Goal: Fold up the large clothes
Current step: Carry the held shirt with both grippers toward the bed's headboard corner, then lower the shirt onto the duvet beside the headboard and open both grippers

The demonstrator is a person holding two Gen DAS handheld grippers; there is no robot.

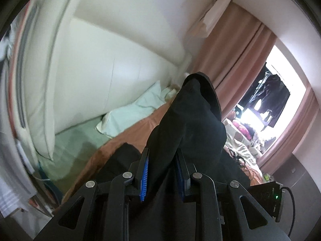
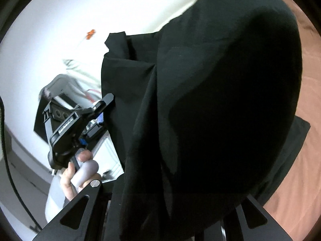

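A large black garment [image 1: 190, 124] rises from between the blue pads [image 1: 144, 170] of my left gripper [image 1: 162, 166], which is shut on it. Its loose end stands up in front of the camera. In the right wrist view the same black garment [image 2: 220, 100] fills most of the picture. It bunches up out of my right gripper [image 2: 172, 200], covering the fingers, which grip it from beneath. At the left of that view a hand [image 2: 80, 170] holds the left gripper [image 2: 103, 110], pinching the garment's edge. The cloth spans between the two grippers above the bed.
A bed with a brown sheet [image 1: 128, 136] lies below, with a pale green pillow [image 1: 132, 112] against a white padded headboard [image 1: 104, 64]. Pink curtains [image 1: 236, 60] frame a bright window [image 1: 270, 100] at the right. Clutter lies on the bed's far side [image 1: 242, 132].
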